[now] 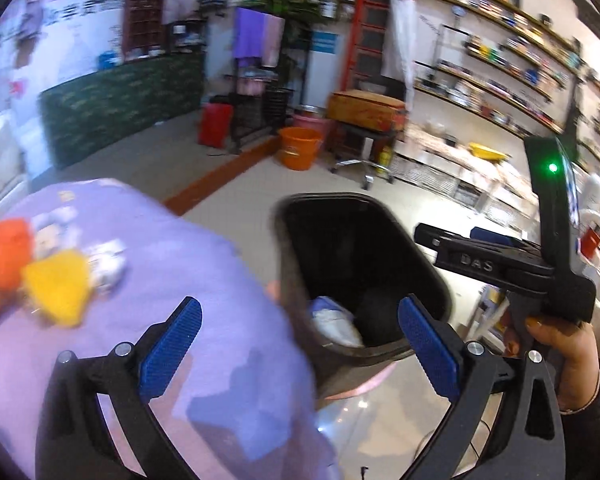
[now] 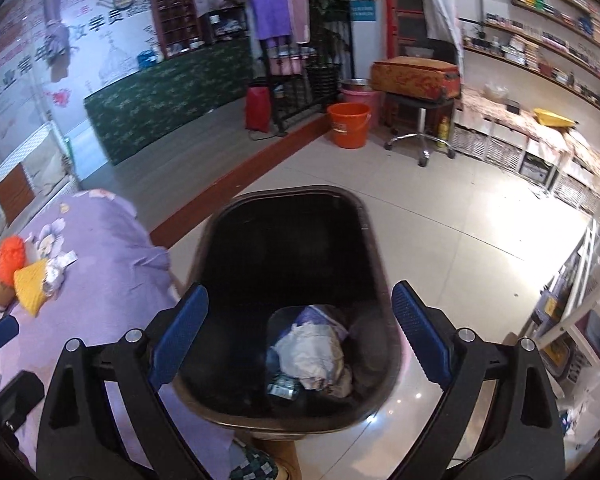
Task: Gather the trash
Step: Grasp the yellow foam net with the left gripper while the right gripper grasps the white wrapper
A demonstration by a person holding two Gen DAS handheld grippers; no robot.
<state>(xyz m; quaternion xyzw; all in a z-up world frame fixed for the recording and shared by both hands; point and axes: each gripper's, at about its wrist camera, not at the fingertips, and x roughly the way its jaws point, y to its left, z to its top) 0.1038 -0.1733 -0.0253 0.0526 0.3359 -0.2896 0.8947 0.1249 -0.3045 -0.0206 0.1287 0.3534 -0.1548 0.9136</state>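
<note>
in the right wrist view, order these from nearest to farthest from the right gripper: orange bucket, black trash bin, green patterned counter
1. black trash bin, right below the open right gripper
2. orange bucket, on the floor beyond the bin
3. green patterned counter, back left by the wall

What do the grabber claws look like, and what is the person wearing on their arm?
Each grabber is black plastic with two flat blue textured pads, joined by silver round screws. The right gripper's body, seen from the side, has raised letters "DAS" and a small green light. The hand holding it wears a dark sleeve and a thin bracelet at the wrist.
</note>
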